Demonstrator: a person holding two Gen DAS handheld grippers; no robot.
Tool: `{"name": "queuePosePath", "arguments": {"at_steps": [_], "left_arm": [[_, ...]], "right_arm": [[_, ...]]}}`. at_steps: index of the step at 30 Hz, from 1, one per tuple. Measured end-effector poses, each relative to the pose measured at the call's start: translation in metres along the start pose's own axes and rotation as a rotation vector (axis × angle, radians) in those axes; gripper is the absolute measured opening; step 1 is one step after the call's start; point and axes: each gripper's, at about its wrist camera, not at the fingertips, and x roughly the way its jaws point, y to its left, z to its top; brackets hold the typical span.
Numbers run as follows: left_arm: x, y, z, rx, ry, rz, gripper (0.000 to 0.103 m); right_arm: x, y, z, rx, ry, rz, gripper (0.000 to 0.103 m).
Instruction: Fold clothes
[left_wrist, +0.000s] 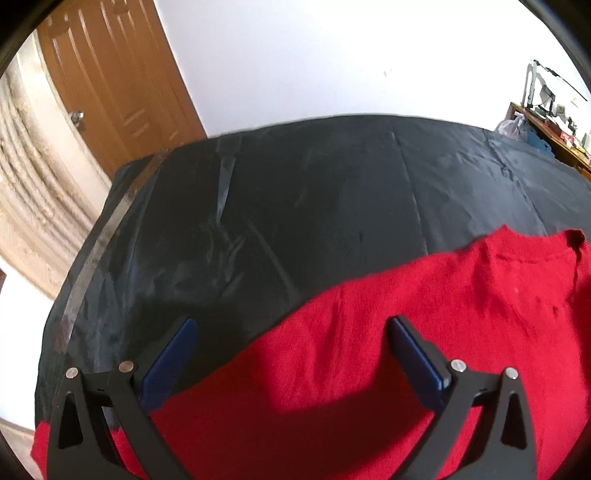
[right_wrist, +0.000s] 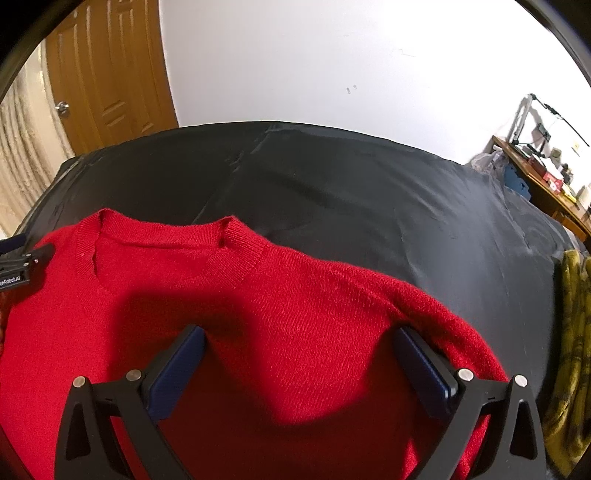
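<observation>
Red sweater (right_wrist: 295, 295) flat on black cover (right_wrist: 369, 192), ribbed collar up; both hand-held grippers (left_wrist: 291, 332) (right_wrist: 301, 339) wide apart, empty.

The sweater (right_wrist: 280, 295) was a bright solid red, with a ribbed knit pattern around the collar (right_wrist: 236, 251) in the same red. It lay on a plain black sheet (right_wrist: 369, 199) that looked a bit shiny and greyish where light hit it. Both grippers had black frames with dark blue pads (left_wrist: 170, 358) on the fingers (right_wrist: 177, 373). Off at the right edge was some cloth (right_wrist: 569, 332) in a mottled yellow-and-black pattern. The wall (right_wrist: 332, 59) was plain white, the door (right_wrist: 107, 74) an orange-brown wood, and the curtain (left_wrist: 33, 192) beige with pale vertical stripes.
</observation>
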Motion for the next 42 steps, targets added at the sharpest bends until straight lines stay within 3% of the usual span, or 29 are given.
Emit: {"name": "queuePosePath", "arguments": {"at_steps": [7,12,16,18,23,29,32,38,42], "left_arm": [[-0.05,0.0,-0.026,0.07,-0.013,-0.12,0.103],[-0.056,-0.011,-0.054,0.116,0.011,-0.204,0.103],[-0.053,-0.019,-0.073,0.118,0.029,-0.246,0.103],[-0.045,-0.022,-0.078,0.118,0.047,-0.248,0.103],[-0.039,-0.026,-0.078,0.087,0.026,-0.251,0.103],[-0.043,-0.031,-0.077,0.066,0.057,-0.235,0.103],[-0.057,-0.038,-0.077,0.057,0.057,-0.27,0.103],[-0.102,-0.077,-0.087,0.168,0.021,-0.381,0.103],[-0.123,-0.114,-0.101,0.267,0.006,-0.434,0.103]], "right_arm": [[-0.086,0.003,-0.047,-0.03,-0.02,0.122,0.103],[-0.123,0.042,-0.121,-0.169,0.056,0.235,0.103],[-0.133,0.071,-0.181,-0.281,0.103,0.19,0.103],[-0.141,0.074,-0.195,-0.29,0.062,0.159,0.103],[-0.143,0.069,-0.197,-0.236,0.042,0.156,0.103],[-0.145,0.067,-0.2,-0.236,0.024,0.159,0.103],[-0.143,0.065,-0.201,-0.239,0.021,0.161,0.103],[-0.151,0.058,-0.204,-0.209,-0.004,0.146,0.103],[-0.193,0.032,-0.222,-0.145,-0.123,0.122,0.103]]}}
